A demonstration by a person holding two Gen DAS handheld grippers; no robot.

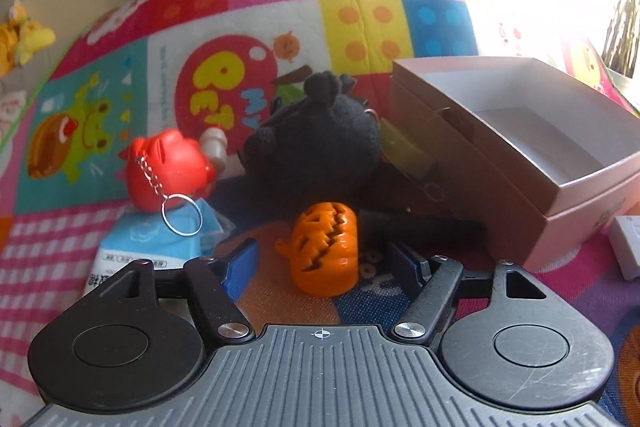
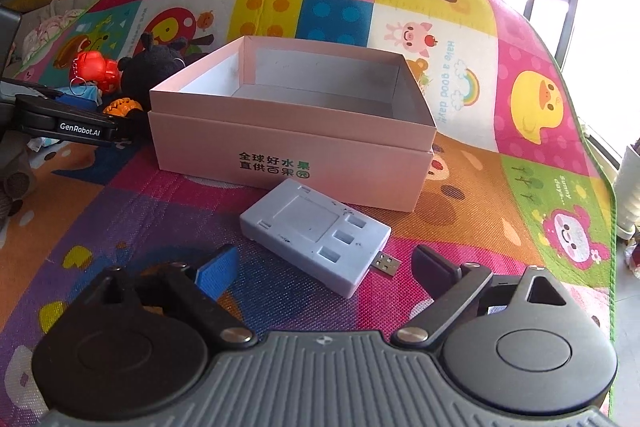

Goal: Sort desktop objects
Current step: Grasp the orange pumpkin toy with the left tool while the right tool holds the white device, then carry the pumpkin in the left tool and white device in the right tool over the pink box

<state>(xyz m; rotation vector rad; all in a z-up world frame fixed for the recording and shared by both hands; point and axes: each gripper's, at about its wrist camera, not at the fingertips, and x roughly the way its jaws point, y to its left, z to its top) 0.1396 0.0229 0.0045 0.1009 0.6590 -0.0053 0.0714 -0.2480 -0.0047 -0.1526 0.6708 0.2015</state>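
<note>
A patchwork play mat [image 2: 460, 75] printed with "Have a good day!", "Sunny day..." and "vroom vroom" covers the surface. On it sits an open pink box [image 2: 296, 147], empty, its front bearing green and black Chinese characters. Left of the box lie a black plush toy [image 1: 316, 135], a red keychain figure [image 1: 168, 171] with a metal ring, resting on a blue tissue pack [image 1: 148, 247], and an orange jack-o'-lantern [image 1: 324, 247]. The left gripper [image 1: 324, 263], side marked "GenRobot.AI", has jaws spread around the pumpkin, pads apart from it. The right gripper [image 2: 324, 267] stands wide open astride a pale USB charger [image 2: 316, 231] just before the box.
</note>
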